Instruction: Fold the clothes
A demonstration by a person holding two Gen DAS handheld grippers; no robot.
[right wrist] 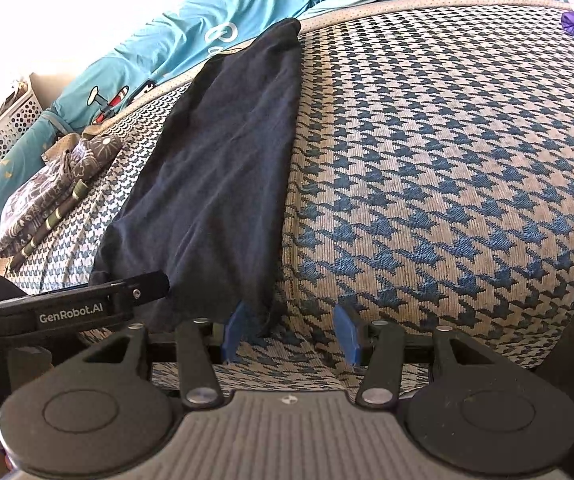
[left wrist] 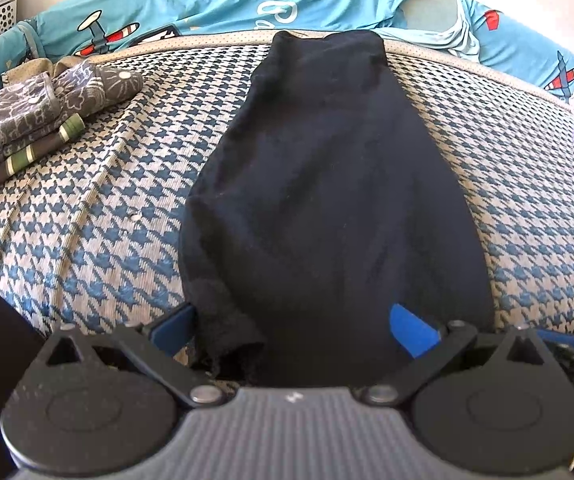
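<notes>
Left wrist view: one long dark navy folded garment is laid along a houndstooth-patterned mattress, its near end between the spread left tool. Right wrist view: the right tool is seen half-spread, ungripping, at the garment's near corner; bare mattress lies rightward.

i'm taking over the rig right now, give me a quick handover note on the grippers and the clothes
Left gripper: jaws wide open, straddling the near end of the dark navy garment; whether the pads press the cloth cannot be told.
Right gripper: jaws open, nothing gripped; the garment's near right corner lies at its left finger.
Garment: laid out in a long narrow strip on the houndstooth cushion, its far end at the cushion's edge.
Done: it looks already folded lengthwise. A stack of folded patterned clothes sits off to the left.
Left: probably grip the near end and fold it toward the far end, then move it to the stack.
</notes>
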